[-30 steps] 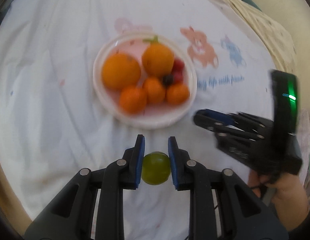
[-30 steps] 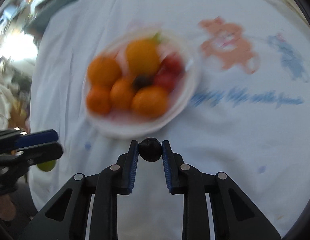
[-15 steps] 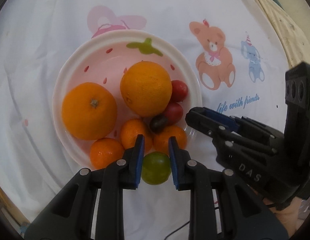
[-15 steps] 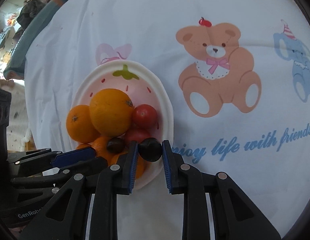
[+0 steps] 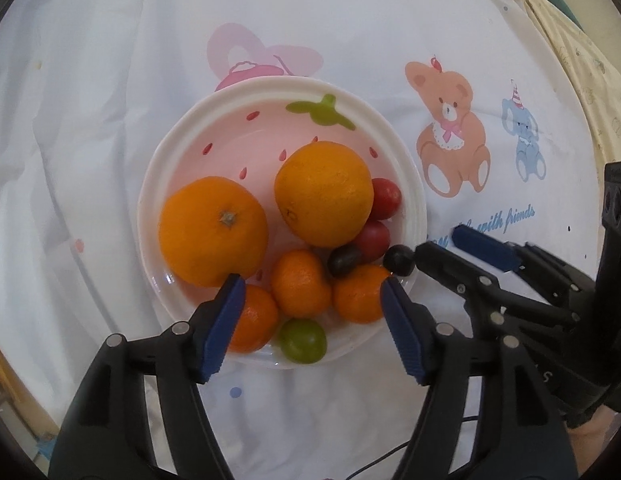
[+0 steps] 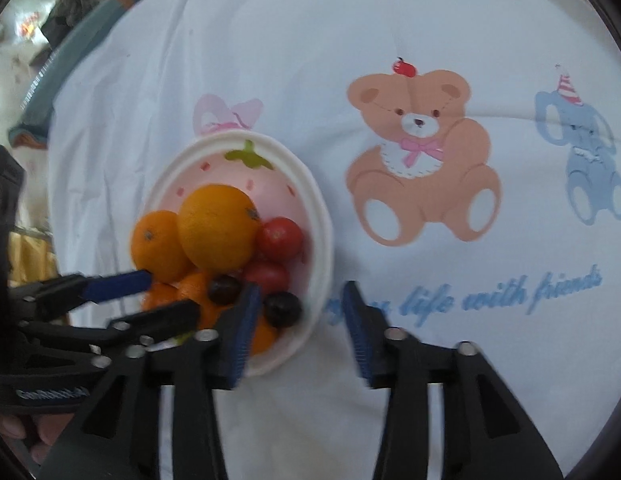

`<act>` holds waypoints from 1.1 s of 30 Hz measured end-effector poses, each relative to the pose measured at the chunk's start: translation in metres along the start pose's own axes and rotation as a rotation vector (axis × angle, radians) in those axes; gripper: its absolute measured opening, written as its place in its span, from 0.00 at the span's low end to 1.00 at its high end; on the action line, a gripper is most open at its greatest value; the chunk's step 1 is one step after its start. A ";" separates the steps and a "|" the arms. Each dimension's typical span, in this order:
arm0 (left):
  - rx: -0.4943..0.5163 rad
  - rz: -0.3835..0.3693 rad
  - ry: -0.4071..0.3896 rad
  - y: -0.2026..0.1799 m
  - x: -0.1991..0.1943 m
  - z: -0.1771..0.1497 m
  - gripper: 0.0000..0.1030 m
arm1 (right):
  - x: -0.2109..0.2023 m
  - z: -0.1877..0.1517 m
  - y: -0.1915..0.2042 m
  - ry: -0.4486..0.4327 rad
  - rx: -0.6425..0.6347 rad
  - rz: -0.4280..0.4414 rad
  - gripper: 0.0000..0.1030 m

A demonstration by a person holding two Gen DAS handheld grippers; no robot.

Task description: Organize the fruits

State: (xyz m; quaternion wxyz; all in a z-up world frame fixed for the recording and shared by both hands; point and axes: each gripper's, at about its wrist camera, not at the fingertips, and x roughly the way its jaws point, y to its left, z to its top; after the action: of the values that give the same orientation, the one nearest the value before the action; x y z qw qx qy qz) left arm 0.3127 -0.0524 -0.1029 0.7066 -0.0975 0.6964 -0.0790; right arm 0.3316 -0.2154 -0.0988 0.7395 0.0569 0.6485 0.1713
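A white and pink strawberry plate (image 5: 406, 172) (image 6: 316, 216) holds two big oranges (image 5: 212, 230), several small mandarins (image 5: 300, 288), two red tomatoes (image 5: 386, 198) and a dark grape (image 5: 342, 260). A green fruit (image 5: 302, 340) lies at the plate's near rim, below my open, empty left gripper (image 5: 312, 304). A second dark grape (image 5: 398, 260) (image 6: 281, 309) rests at the plate's right rim, just off the tips of my right gripper (image 6: 298, 314), which is open and empty; it also shows in the left wrist view (image 5: 454, 246).
The plate sits on a wrinkled white cloth (image 5: 110, 120) printed with a teddy bear (image 6: 420, 152), a blue elephant (image 6: 590, 160) and blue lettering. Clutter lies beyond the cloth's far left edge (image 6: 70, 8).
Both grippers have opened. The green fruit has dropped from the left one onto the plate's near rim; the dark grape has dropped from the right one at the plate's right rim.
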 end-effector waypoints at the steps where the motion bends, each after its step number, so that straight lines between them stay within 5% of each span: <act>1: 0.000 0.001 0.001 0.001 0.000 -0.001 0.70 | -0.001 0.000 0.000 0.005 -0.008 -0.006 0.54; 5: 0.002 0.022 -0.005 0.001 -0.002 -0.004 0.71 | -0.003 -0.001 0.005 0.047 -0.057 -0.066 0.56; 8: 0.018 0.037 -0.023 -0.001 -0.006 -0.007 0.71 | 0.007 -0.004 0.014 0.148 -0.104 -0.191 0.57; 12: 0.035 0.029 -0.024 -0.005 -0.007 -0.013 0.94 | 0.020 -0.014 0.029 0.253 -0.206 -0.314 0.67; 21: 0.042 0.047 -0.022 0.005 -0.012 -0.046 1.00 | 0.009 -0.043 0.035 0.237 -0.190 -0.285 0.74; 33: 0.044 -0.053 -0.070 0.022 -0.038 -0.145 1.00 | -0.042 -0.131 0.060 0.104 -0.179 -0.191 0.81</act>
State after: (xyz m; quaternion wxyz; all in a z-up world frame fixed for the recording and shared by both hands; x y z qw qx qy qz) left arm 0.1664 -0.0256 -0.0733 0.7300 -0.1029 0.6666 -0.1097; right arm 0.1885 -0.1916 -0.0610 0.7199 -0.0802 0.6706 0.1601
